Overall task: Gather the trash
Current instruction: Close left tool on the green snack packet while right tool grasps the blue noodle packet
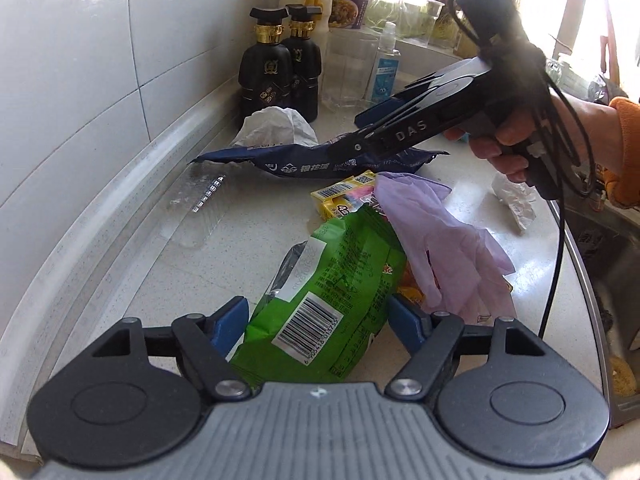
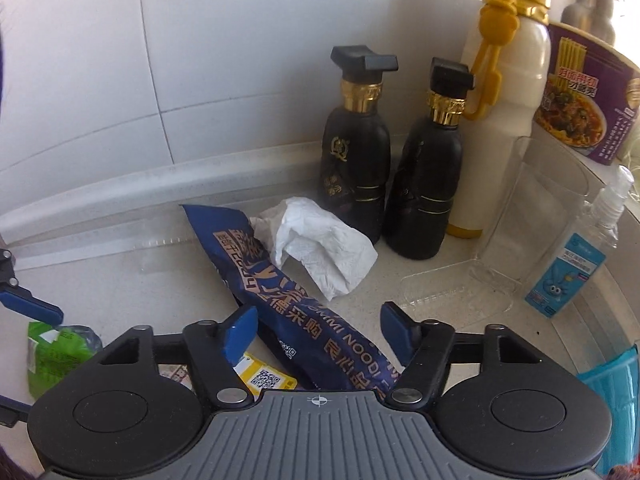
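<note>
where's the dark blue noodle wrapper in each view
Left wrist view: the dark blue noodle wrapper lies across the middle of the counter, under the right gripper.
Right wrist view: the same wrapper runs from left of centre down to the lower middle, between the gripper's blue fingers.
Shared landmark: the crumpled white tissue beside the wrapper, in front of the two black bottles.

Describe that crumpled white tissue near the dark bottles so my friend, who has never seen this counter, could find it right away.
Start at the white tiled wall behind the counter and find the two black bottles with gold collars standing against it. Just in front of them, beside a long dark blue noodle packet, lies the tissue. It is the only soft, crumpled, plain white thing there, with no printing.
</note>
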Tool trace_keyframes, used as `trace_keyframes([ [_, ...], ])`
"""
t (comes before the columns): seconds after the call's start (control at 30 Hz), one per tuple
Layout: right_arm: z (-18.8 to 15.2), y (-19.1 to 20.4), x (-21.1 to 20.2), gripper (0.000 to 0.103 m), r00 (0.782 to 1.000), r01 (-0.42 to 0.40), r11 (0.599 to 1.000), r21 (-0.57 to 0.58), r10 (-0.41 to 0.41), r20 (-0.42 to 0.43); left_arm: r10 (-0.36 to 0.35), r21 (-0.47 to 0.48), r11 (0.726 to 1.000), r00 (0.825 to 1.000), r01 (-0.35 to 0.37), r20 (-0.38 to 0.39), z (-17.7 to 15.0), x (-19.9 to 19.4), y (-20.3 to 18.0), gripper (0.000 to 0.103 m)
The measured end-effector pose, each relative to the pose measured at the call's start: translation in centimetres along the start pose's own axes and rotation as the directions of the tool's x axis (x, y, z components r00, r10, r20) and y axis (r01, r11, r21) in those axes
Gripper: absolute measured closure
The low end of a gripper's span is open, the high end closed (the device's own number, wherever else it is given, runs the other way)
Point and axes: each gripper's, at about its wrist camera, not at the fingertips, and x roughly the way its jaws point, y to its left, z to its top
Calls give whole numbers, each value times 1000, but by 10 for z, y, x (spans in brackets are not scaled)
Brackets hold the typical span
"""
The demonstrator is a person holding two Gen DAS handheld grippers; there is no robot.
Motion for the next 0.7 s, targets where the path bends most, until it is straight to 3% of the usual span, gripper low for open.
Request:
trace_keyframes([
  [0.23, 2, 4, 17, 41, 998, -21, 999, -34, 19, -67, 40, -31, 999, 999, -40, 4, -2, -2, 3, 34],
  [0.37, -1, 12, 22, 45, 997, 10, 994, -107, -19, -81, 78, -99, 992, 997, -77, 9, -3, -3, 11, 47],
  [0.4, 0, 13, 21, 55, 997, 6, 994, -110, -15, -76, 85, -120, 989, 996, -84, 10, -3, -3, 14, 51],
  [0.43, 0, 13, 19, 58, 997, 8, 994, -110, -16, -74, 94, -134, 987, 996, -93, 5, -3, -3, 16, 61],
  [0.53, 2, 15, 12, 61, 998, 12, 994, -107, -18, -56, 109, -170, 980, 994, -106, 6, -4, -5, 19, 63],
  [0.63, 3, 17, 4, 64, 999, 20, 993, -117, -25, -39, 120, -166, 979, 993, -118, 0, -3, -6, 17, 59],
  [0.7, 4, 19, -3, 65, 999, 25, 992, -128, -29, -27, 135, -149, 980, 991, -134, -4, -3, -5, 14, 36],
])
